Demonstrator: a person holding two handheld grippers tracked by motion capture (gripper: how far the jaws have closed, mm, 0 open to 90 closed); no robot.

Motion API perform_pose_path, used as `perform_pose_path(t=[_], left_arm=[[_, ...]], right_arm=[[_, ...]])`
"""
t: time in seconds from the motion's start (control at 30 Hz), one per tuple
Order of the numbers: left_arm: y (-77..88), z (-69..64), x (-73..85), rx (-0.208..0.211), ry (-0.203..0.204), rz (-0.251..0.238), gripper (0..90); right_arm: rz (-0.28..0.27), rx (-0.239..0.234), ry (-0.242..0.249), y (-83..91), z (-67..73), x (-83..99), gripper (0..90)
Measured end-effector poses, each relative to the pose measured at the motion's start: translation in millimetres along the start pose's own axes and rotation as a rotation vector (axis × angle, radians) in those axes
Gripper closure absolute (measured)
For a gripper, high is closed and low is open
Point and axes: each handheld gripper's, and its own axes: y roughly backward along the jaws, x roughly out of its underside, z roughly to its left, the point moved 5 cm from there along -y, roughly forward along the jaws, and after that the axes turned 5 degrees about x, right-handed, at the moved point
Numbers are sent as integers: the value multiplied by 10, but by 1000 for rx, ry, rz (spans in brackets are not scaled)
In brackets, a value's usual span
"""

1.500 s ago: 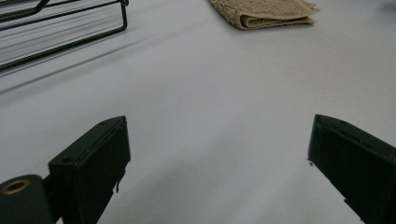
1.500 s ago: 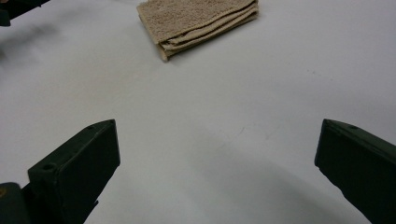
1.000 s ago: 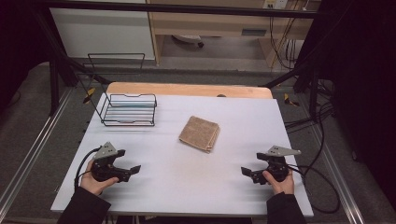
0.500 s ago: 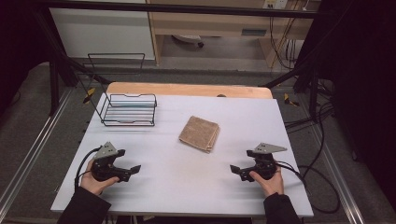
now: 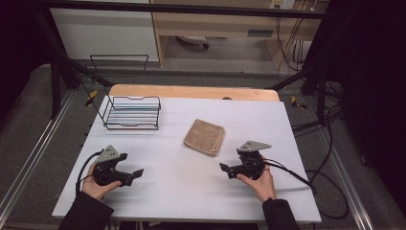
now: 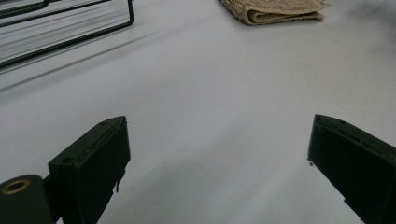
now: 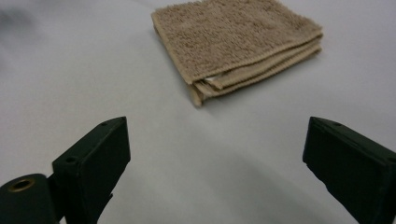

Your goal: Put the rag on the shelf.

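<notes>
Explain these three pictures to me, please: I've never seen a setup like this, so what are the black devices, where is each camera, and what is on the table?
A person sits at a white table with a two-jaw tool in each hand. The high view looks down from above: the left hand-held gripper shows at its left, the right hand-held gripper at its right. Each of the other two pictures comes from a camera riding on one tool, looking out between its two black jaws.

On the table lie a folded beige terry towel near the middle and an empty black wire basket farther back on the left.

Neither tool holds anything. Both stand open; the right one's jaws have just closed slightly, with nothing between them. It points at the towel, close by but not touching.
</notes>
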Motion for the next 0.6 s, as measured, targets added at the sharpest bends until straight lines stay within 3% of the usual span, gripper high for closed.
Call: perform_pose_path(t=[0.13,0.27,0.47,0.6], left_arm=[[-1,-2,0,0,-3,2,56],[4,1,-2,-1,-2,-2,56],[4,0,-1,0,-1,-1,58],[0,-6,-1,2,-2,0,59]], right_arm=[[-31,-17,2,-88,86,-132,168],[-23,-11,7,-225,130,-226,220],[16,-6,54,-476,201,-327,301],[46,4,97,-613,241,-382,407]])
